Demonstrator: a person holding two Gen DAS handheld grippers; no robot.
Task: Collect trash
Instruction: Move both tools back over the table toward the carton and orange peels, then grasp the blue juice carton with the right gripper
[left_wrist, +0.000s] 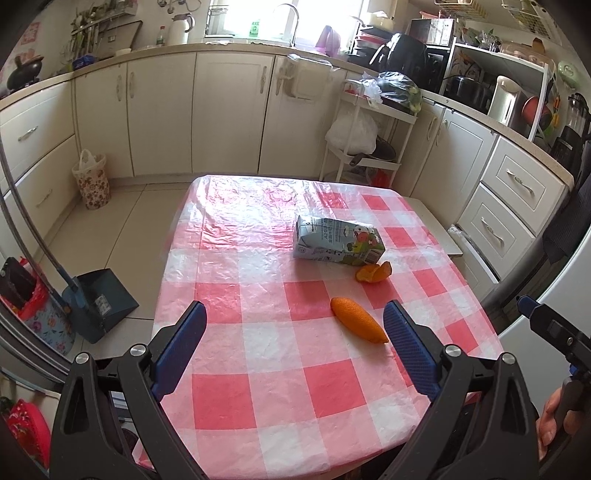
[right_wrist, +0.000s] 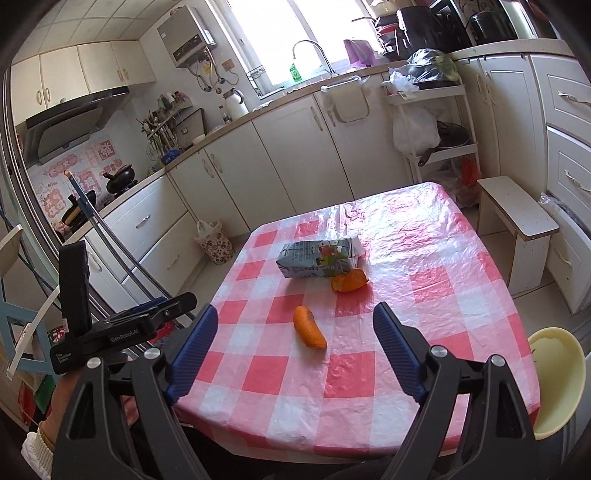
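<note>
Though carton (right_wrist: 318, 257) print unreadable, "GenRobot.AI" on left claw (right_wrist: 147, 314).

Pink-and-white checked tablecloth (left_wrist: 280, 398), orange peel (left_wrist: 358, 320), pale-blue carton (left_wrist: 338, 242)

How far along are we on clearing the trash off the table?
Nothing looks collected yet. The milk carton, the curled orange peel beside it and the long orange peel all lie on the checked tablecloth. Both the left claw and the right claw are open and empty, short of the long peel. All three pieces remain.
</note>
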